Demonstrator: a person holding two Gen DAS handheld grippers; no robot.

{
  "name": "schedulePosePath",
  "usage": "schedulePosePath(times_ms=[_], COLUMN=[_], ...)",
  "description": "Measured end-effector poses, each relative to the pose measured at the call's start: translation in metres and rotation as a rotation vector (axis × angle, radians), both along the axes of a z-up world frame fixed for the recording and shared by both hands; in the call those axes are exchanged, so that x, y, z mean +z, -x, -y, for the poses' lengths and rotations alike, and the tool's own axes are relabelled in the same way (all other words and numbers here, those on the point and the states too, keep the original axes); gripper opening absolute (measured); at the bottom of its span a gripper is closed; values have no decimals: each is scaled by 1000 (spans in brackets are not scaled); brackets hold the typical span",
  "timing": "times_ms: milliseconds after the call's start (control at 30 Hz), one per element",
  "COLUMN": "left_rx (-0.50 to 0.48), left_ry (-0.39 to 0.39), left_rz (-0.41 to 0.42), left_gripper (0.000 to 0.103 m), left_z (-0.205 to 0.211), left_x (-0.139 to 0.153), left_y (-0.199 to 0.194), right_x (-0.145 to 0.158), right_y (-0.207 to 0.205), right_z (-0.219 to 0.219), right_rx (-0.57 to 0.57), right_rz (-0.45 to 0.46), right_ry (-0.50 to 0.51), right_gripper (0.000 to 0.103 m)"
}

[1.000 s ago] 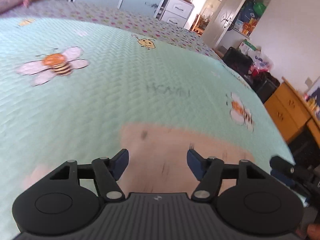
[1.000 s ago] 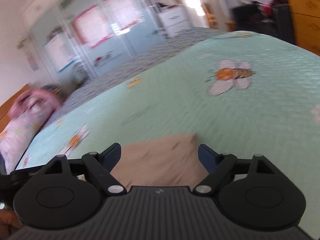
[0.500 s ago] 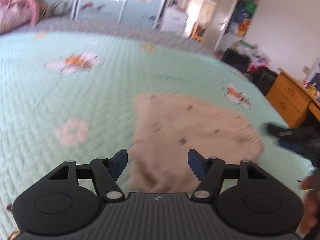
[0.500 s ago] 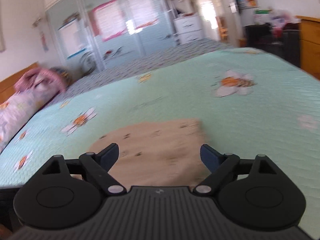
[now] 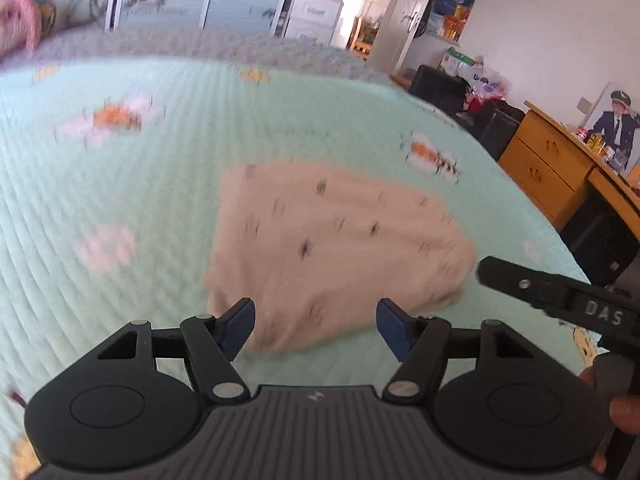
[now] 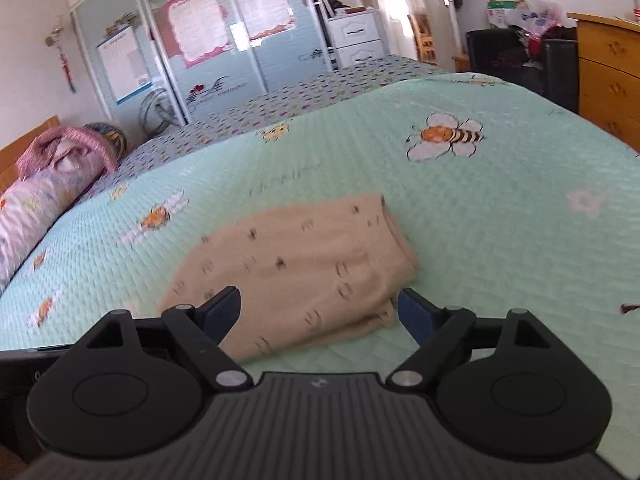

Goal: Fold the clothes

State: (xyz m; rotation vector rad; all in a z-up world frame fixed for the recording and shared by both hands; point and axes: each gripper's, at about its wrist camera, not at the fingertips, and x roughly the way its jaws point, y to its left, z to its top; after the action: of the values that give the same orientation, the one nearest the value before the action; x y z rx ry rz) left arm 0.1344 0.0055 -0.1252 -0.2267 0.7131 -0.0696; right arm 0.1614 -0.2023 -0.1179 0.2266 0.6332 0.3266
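Observation:
A beige garment with small dark marks (image 5: 332,248) lies folded flat on the mint-green bee-print bedspread (image 5: 120,184). It also shows in the right wrist view (image 6: 304,268). My left gripper (image 5: 316,330) is open and empty, raised above the garment's near edge. My right gripper (image 6: 320,314) is open and empty, raised above the same near edge. In the left wrist view the right gripper's body (image 5: 560,292) shows at the right, beside the garment's right corner.
A pink pillow and rolled bedding (image 6: 52,184) lie at the bed's left end. A wooden dresser (image 5: 560,172) stands beyond the right edge of the bed. Mirrored wardrobe doors (image 6: 208,48) and a white drawer unit (image 6: 356,40) stand behind the bed.
Both grippers have pulled back and up from the garment. More of the folded garment is in view now. Both grippers stay open.

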Motion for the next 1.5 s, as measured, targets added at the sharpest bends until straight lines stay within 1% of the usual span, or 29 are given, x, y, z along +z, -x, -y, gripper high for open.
schedulePosePath(times_ms=[33,100,133,233,300,367,467,500,567,700,933,1167,1367,1500], left_rx=[2,17,28,63,89,106,102,100,94,75,64,57,60,62], left_ry=[-23,-71,-94,-142,-166,-170,-147,-151,-164,-154,-180,-195,-203,-199], left_rz=[-9,-61,-85,-125,-148,-174,-177,-176,-173,-178,-175,-185,-181,-184], left_gripper=[72,73,73,73,73,73,73,73,73,73,73,73,73,73], left_z=[4,12,15,19,18,16,13,14,16,17,19,20,17,10], left_x=[11,30,37,48,47,43,44,44,43,41,35,25,24,24], left_y=[-1,-3,-6,-12,-14,-14,-15,-16,-16,-19,-29,-37,-37,-40], right_x=[9,25,31,44,48,46,44,43,40,34,18,3,2,0], right_y=[0,-5,-10,-24,-29,-30,-28,-26,-22,-17,-27,-34,-35,-35], right_z=[-2,-6,-8,-18,-25,-27,-24,-22,-17,-9,4,2,-3,1], right_rx=[-1,2,-5,-40,-46,-48,-58,-62,-63,-55,-94,-93,-85,-73], right_rz=[-7,-34,-53,-102,-96,-96,-99,-101,-105,-109,-137,-159,-161,-169], right_ry=[-12,-43,-40,28,72,87,87,84,72,40,-8,-3,-2,-40], right_gripper=[87,91,91,91,91,91,91,91,91,91,91,91,91,91])
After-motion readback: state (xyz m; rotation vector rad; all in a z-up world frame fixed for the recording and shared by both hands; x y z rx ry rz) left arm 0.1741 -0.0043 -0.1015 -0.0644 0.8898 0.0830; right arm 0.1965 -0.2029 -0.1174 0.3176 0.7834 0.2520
